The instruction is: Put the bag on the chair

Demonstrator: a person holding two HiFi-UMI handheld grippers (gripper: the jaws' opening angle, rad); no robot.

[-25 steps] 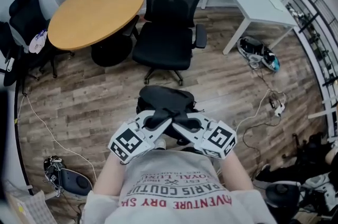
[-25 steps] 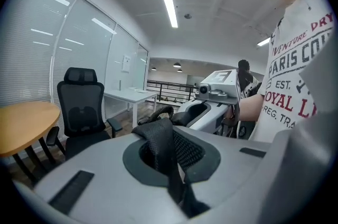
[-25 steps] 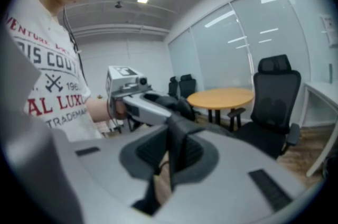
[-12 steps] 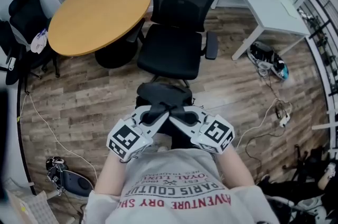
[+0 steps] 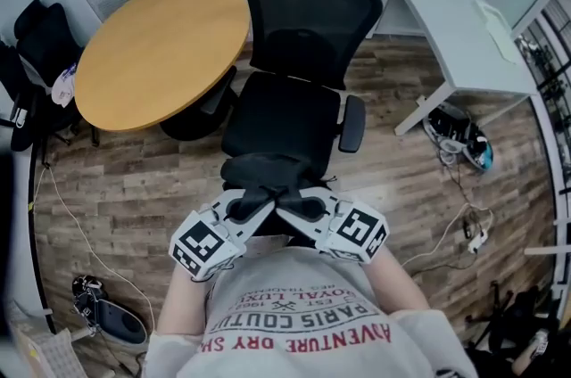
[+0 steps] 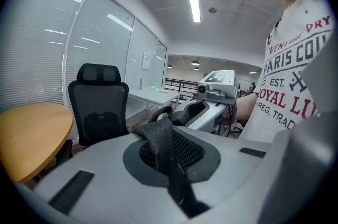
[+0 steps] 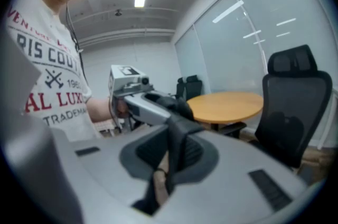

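Bag [image 5: 272,173] hangs low in the centre of the head view, black and carried by both of your tools. Its far edge lies at the front lip of the seat [image 5: 281,119] of the chair [image 5: 303,28]. The left hand-held gripper [image 5: 257,200] and right hand-held gripper [image 5: 293,203] meet at its top, tips almost touching. I judge the carry nearly done. What is left is to bring the bag fully over the seat, lower it and let go. The seat is bare and faces you. The round desk [image 5: 156,46] crowds the chair's left side, an armrest [image 5: 351,122] juts out on its right, and the white desk [image 5: 464,28] stands well apart at upper right. The floor [image 5: 152,180] at lower left gives you stepping room.

In the left gripper view, your left hand-held gripper [image 6: 171,170] is clamped fully together on a woven black strap [image 6: 162,146], which rises out of the jaws at centre frame. The chair [image 6: 97,106] stands at left with the round desk [image 6: 29,136] at the left edge, and your other tool [image 6: 211,92] is just beyond the strap.

In the right gripper view, your right hand-held gripper [image 7: 165,175] is pinched nearly closed on a dark strap [image 7: 178,151] at centre. The chair [image 7: 296,106] is at right and the round desk [image 7: 224,102] is behind it. The left tool [image 7: 141,102] sits close, so keep both level as you lower.
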